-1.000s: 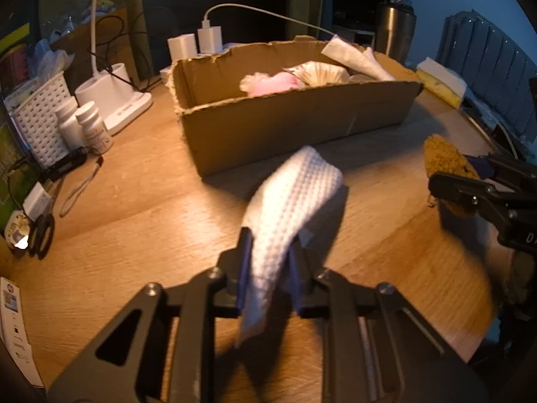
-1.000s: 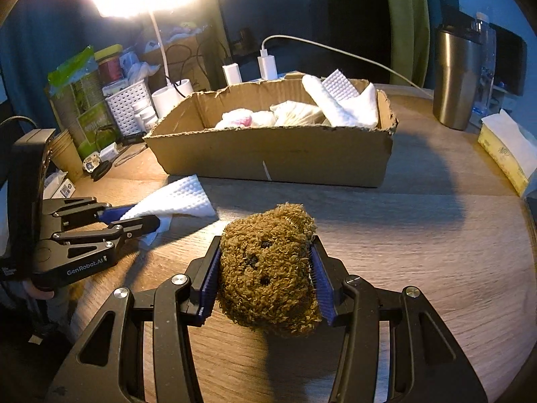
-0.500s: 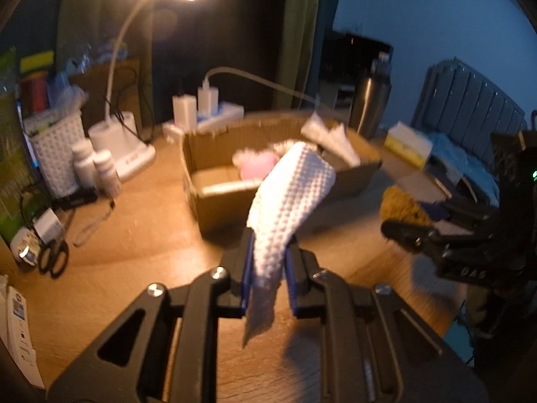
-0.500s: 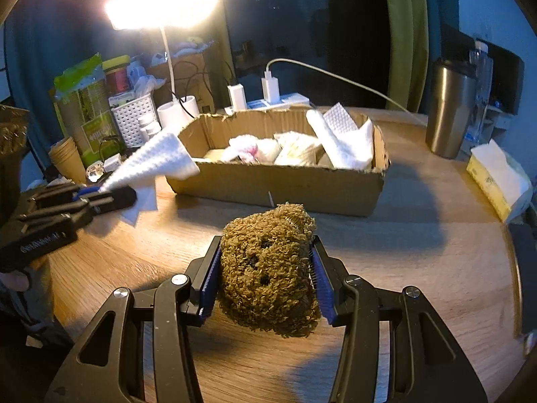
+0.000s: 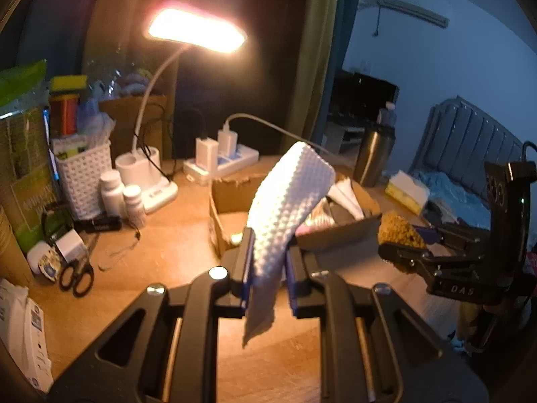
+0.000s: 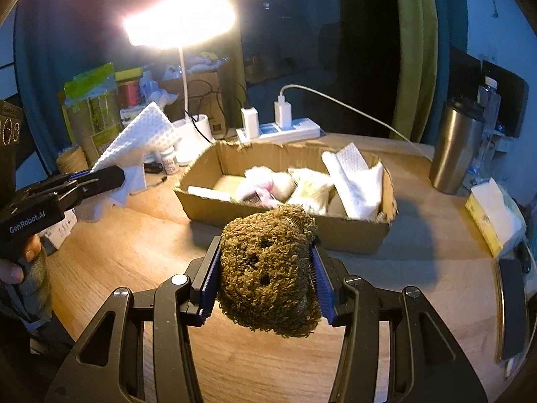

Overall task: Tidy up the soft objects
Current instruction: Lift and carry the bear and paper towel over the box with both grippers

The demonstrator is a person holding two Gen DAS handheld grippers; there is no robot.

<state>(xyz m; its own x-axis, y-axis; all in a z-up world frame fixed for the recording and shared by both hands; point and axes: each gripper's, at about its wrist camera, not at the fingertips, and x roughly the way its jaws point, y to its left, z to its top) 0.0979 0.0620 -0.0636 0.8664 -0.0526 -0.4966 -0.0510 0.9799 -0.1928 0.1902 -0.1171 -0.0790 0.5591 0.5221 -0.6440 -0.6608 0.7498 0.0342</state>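
My left gripper (image 5: pixel 266 268) clamped on white waffle cloth (image 5: pixel 285 215), cloth raised off table (image 5: pixel 174 245), tail hanging below pads. My right gripper (image 6: pixel 265 278) clamped on brown curly plush toy (image 6: pixel 268 268) (dark eyes face camera), also held above table. Cardboard box (image 6: pixel 285 231) sits toward table's far edge, beyond both grippers, holding white cloths (image 6: pixel 352 181) and pale fluffy items (image 6: pixel 268 184). Lit desk lamp (image 5: pixel 196 32) at far left corner; steel tumbler (image 6: pixel 454 147) at far right.

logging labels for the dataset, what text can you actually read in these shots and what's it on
"GenRobot.AI": side of the left gripper, seen by the right wrist camera.
"DAS": body of the right gripper, partly blurred.
Green packet, pill bottles, white booklet: print too small to read.
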